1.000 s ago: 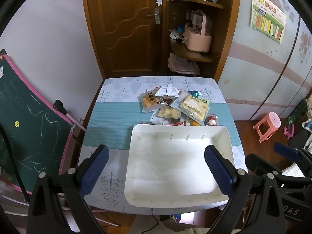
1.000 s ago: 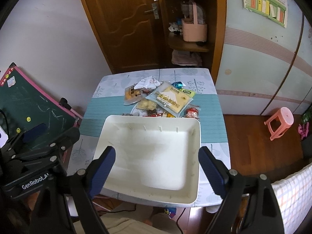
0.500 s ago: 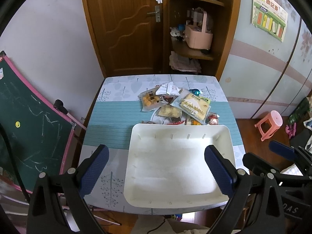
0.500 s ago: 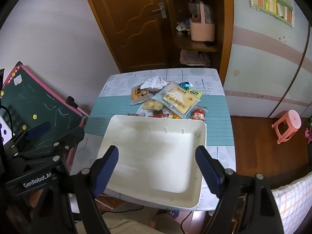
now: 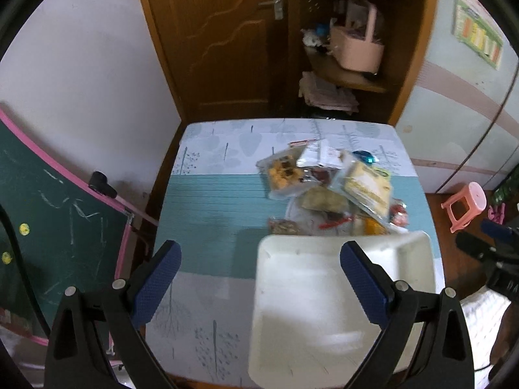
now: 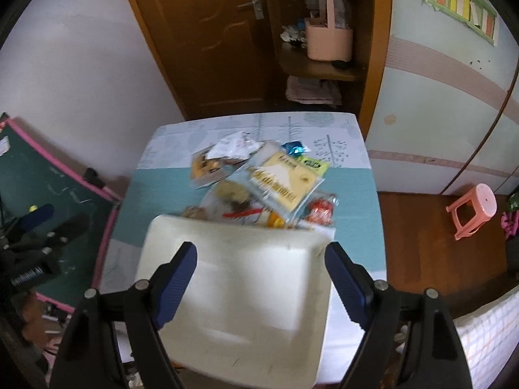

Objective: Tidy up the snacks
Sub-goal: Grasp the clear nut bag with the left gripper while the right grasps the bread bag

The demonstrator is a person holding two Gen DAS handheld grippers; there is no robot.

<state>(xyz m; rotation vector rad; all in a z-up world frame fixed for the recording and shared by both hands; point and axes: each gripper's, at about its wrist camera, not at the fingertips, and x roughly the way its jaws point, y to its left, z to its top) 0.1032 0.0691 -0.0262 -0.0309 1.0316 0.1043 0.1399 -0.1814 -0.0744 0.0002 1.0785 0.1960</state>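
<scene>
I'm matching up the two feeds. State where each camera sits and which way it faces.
Left wrist: on the left gripper, above the table's near-left, facing the brown wooden door; its blue-padded fingers show.
Right wrist: on the right gripper, over the white plastic tray, facing the same door.
Shared: tray, pile of snack packets.

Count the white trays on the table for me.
1. The white tray sits at the table's near edge, with the snack pile just beyond its far rim. Nothing suggests a second one.
</scene>
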